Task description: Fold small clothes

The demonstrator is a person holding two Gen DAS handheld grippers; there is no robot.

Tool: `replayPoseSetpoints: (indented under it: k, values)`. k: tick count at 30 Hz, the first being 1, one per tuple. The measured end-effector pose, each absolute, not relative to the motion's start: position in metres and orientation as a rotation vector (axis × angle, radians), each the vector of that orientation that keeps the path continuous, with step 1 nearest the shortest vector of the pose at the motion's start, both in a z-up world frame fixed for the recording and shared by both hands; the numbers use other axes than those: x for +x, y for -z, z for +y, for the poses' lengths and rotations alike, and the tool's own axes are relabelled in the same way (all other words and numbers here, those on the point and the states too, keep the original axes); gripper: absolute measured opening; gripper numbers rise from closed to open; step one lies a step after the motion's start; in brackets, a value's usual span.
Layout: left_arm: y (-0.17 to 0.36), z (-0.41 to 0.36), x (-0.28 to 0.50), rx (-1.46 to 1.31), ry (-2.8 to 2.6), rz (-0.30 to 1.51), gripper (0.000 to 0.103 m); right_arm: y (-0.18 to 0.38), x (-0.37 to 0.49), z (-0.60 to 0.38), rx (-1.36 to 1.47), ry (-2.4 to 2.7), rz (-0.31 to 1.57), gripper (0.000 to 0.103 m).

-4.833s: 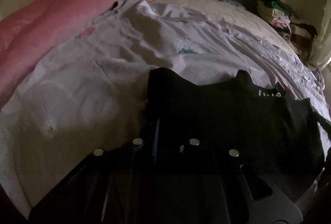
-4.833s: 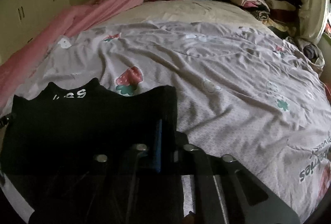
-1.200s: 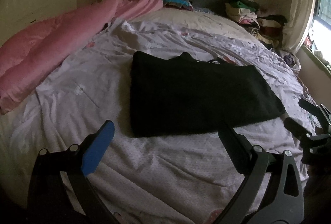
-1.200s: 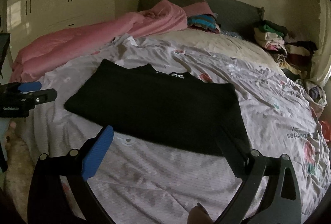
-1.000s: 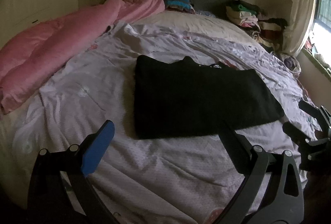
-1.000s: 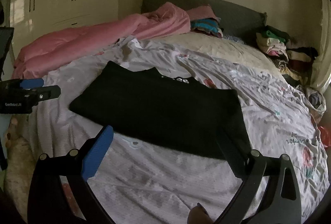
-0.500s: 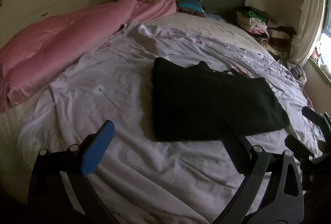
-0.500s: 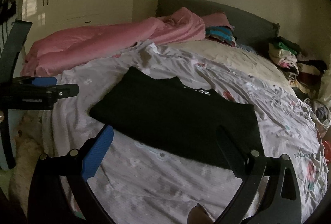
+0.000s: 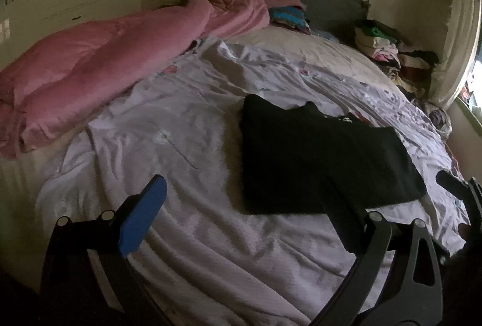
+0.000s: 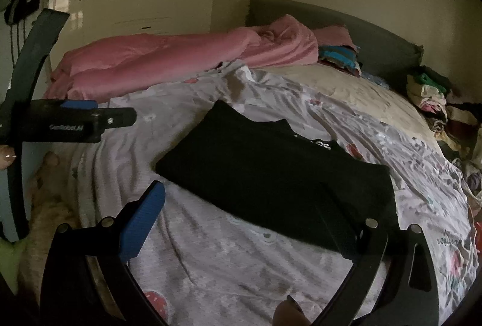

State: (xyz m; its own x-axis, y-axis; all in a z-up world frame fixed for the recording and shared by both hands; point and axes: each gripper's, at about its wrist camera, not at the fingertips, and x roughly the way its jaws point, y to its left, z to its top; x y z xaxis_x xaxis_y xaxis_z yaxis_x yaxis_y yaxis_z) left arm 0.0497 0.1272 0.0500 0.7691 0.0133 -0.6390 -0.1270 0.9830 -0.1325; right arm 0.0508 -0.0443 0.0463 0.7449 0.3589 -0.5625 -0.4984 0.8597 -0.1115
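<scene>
I had both grippers clamped on the black top a few seconds back; by this moment I'd let go and pulled both well away, left gripper and right gripper each with fingers spread wide and holding nothing. The top lay flat as a folded rectangle on the printed bedsheet, mid-bed, collar toward the headboard, clear of the pink duvet. I judged that fold finished, a further fold or next garment coming.
</scene>
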Motion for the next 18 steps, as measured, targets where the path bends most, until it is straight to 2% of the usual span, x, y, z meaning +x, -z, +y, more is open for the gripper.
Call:
replayPoseSetpoints:
  k: [18]
  values:
    - [-0.045, 0.147, 0.061, -0.207, -0.125, 0.688, 0.094, -0.041, 0.043, -0.014, -0.297, -0.554, 0.553, 0.098]
